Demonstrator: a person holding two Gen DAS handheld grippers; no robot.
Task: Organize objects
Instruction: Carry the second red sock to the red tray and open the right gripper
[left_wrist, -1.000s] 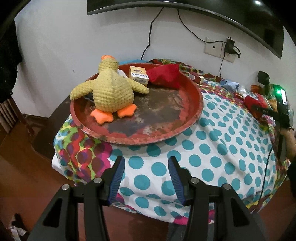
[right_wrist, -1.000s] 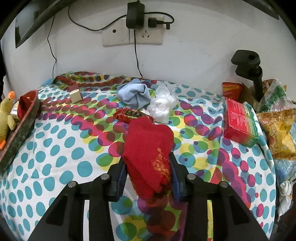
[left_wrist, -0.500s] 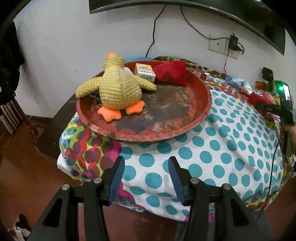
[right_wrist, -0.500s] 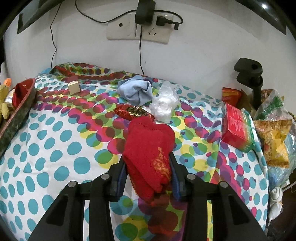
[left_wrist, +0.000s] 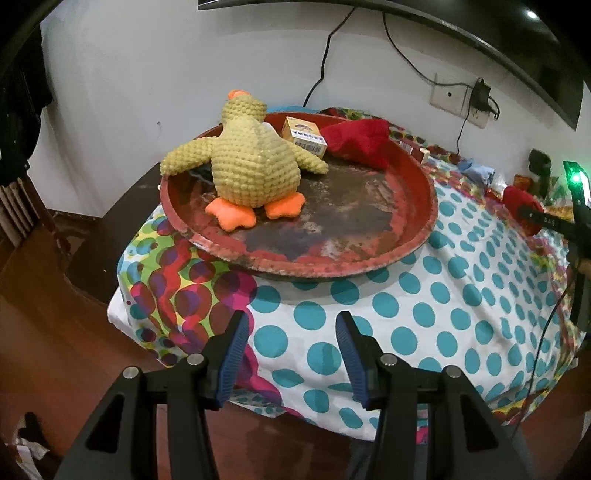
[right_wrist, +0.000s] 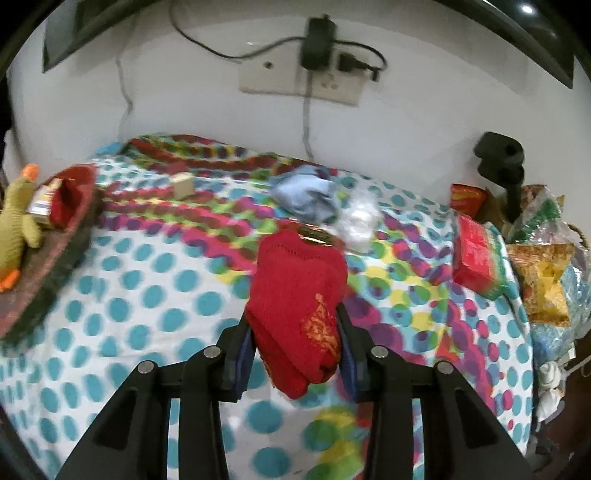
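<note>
A table under a spotted cloth carries a round red tray at its left end, close to the front edge. In the tray a yellow knitted duck sits near the left rim, with a small cardboard box and a red cloth against the back rim. Toward the back edge lie a crumpled blue cloth and a clear plastic wad; a red packet lies near the right edge. The right gripper is clenched on a red sock, held above the cloth near the table's middle. The left gripper hangs over the front edge, spread wide with nothing between its pads.
</note>
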